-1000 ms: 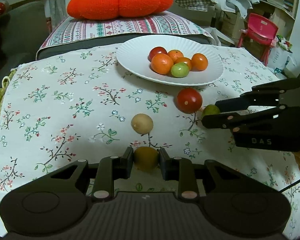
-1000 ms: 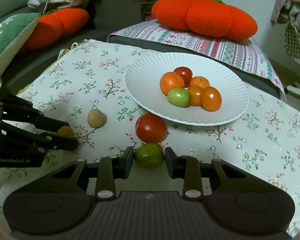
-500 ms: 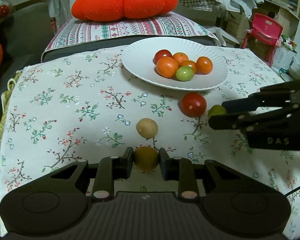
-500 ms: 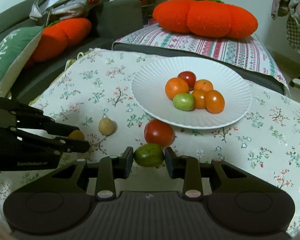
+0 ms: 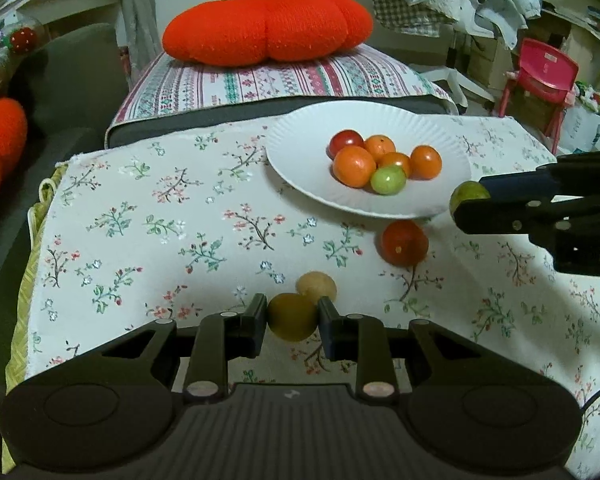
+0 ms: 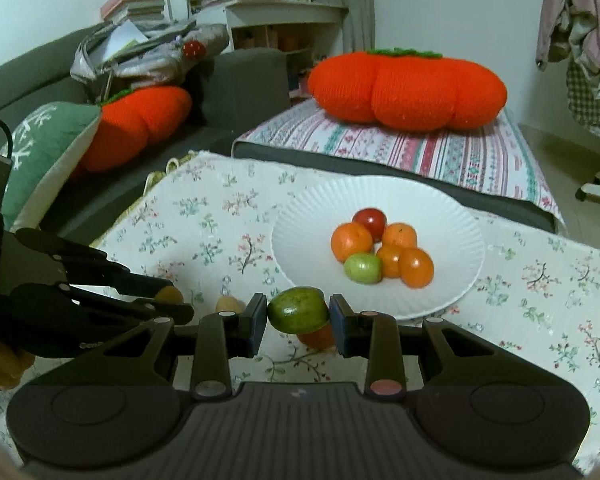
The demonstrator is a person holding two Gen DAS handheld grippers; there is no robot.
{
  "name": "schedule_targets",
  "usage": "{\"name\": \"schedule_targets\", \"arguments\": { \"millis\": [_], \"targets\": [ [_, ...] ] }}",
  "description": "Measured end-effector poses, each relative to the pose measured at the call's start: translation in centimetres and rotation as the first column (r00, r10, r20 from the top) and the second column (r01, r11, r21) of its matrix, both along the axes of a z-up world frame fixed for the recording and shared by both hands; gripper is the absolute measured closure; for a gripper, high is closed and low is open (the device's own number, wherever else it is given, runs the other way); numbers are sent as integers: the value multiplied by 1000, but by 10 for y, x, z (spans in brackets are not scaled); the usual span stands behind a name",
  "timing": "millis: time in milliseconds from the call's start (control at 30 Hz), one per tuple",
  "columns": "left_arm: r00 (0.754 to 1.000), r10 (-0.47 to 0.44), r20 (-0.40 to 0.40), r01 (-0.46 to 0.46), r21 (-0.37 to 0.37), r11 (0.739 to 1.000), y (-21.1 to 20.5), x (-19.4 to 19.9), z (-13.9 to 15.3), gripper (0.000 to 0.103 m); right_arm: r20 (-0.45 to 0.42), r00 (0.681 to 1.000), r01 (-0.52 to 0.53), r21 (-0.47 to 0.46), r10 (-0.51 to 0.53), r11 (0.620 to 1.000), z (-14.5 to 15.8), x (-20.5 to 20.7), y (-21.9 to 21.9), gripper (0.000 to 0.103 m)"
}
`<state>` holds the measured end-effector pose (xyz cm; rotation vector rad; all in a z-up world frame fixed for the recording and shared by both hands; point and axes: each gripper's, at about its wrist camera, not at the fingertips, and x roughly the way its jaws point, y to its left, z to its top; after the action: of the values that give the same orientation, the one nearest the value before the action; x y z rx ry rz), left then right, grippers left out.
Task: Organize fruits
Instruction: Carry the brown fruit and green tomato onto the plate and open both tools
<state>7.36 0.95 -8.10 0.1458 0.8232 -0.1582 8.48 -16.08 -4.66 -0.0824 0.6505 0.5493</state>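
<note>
Floral cloth (image 5: pixel 180 216) covers the low table before me, with a striped cushion (image 5: pixel 268 80) and a knitted orange pumpkin pillow (image 5: pixel 266 28) behind it and a red child's chair (image 5: pixel 540 76) off to the right. On the cloth sits a white fluted plate (image 5: pixel 300 148), holding one red, four orange and one green fruit bunched together near its middle.

My right gripper (image 6: pixel 298 322) is closed on a green fruit (image 6: pixel 298 309), pinched at both ends so its long axis runs sideways between my fingers; I hold it off the cloth, just short of the plate's near rim. From the left wrist view it hangs at the plate's right edge, and the side of that gripper shows the letters "DA", the rest cut off.

My left gripper (image 5: pixel 292 320) is closed on a yellow-brown fruit (image 5: pixel 292 316), round, with no clear long axis, held low over the cloth. Lettering on its side in the right wrist view is too blurred to read.

A red tomato (image 5: pixel 404 242) lies on the cloth just below the plate's near rim. A small tan fruit (image 5: pixel 318 286) rests on the cloth just beyond the fruit I hold in my left fingers.
</note>
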Motion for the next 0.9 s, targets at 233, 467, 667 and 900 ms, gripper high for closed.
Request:
{"name": "schedule_targets", "arguments": {
  "millis": [233,467,667,900],
  "targets": [
    [1000,3,28,-3,-8,1000,-3,3,8,91,43,998,35,11,-35,999,9,2,-8,72],
    [997,2,72,0,-17,1000,-9,15,20,91,53,996,73,13,-73,997,9,5,-13,72],
    [994,-16,109,17,-7,1000,-19,32,24,91,64,993,101,4,-101,995,9,8,-21,72],
    [993,-34,109,34,-6,999,-32,52,18,91,74,986,152,-14,-151,988,5,17,-32,72]
  ]
}}
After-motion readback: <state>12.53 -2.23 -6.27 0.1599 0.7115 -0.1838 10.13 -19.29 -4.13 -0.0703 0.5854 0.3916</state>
